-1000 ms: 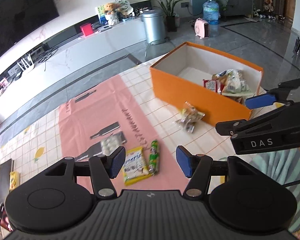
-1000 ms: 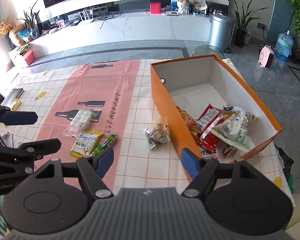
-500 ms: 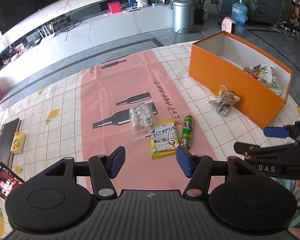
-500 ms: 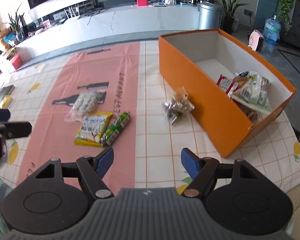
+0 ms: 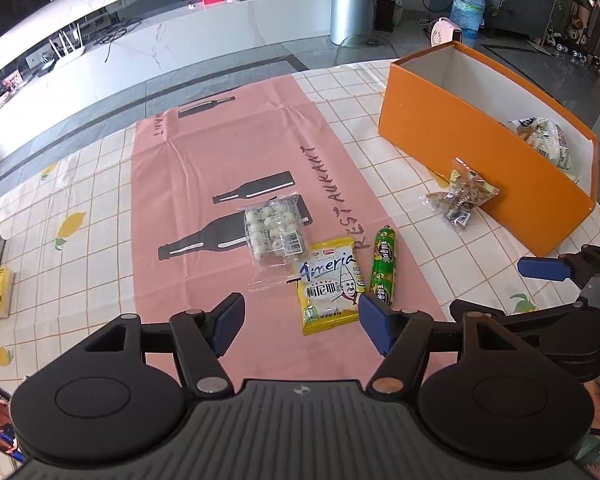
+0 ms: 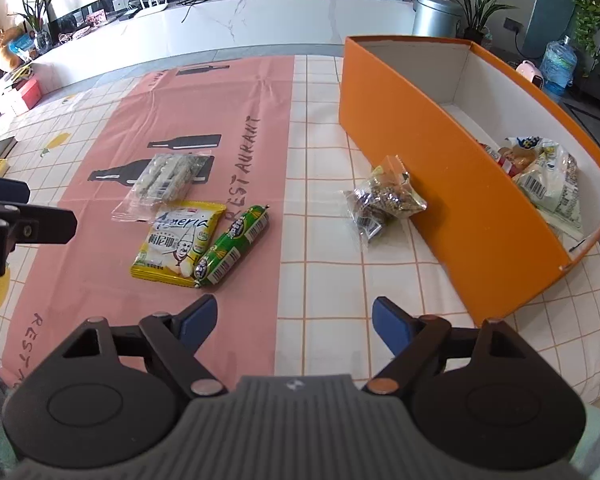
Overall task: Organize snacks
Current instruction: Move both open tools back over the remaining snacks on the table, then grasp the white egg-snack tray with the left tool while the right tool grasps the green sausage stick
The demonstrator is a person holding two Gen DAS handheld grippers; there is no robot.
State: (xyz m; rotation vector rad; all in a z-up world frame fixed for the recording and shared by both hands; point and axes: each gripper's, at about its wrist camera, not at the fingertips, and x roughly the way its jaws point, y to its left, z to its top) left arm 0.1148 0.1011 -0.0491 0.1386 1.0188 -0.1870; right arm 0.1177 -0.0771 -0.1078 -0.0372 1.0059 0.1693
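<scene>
Both grippers, left [image 5: 302,322] and right [image 6: 294,320], wide apart, empty. Sausage [image 5: 383,266] at one o'clock beside yellow pack [image 5: 330,286]; box [image 6: 440,184] at two. Better straddle sausage crosswise, clear of pack.

At your twelve o'clock: yellow Ameria packet [image 5: 330,287] lying flat, green sausage stick [image 5: 383,265] touching its right edge, clear tray of white candies [image 5: 275,231] overlapping behind. Two o'clock: clear mixed-snack bag [image 5: 460,197] against the orange box [image 5: 468,136], bagged snacks inside.

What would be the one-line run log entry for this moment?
left gripper: open, empty | right gripper: open, empty | on table: yellow pack, green sausage, clear tray, mixed bag | box: some snacks inside
</scene>
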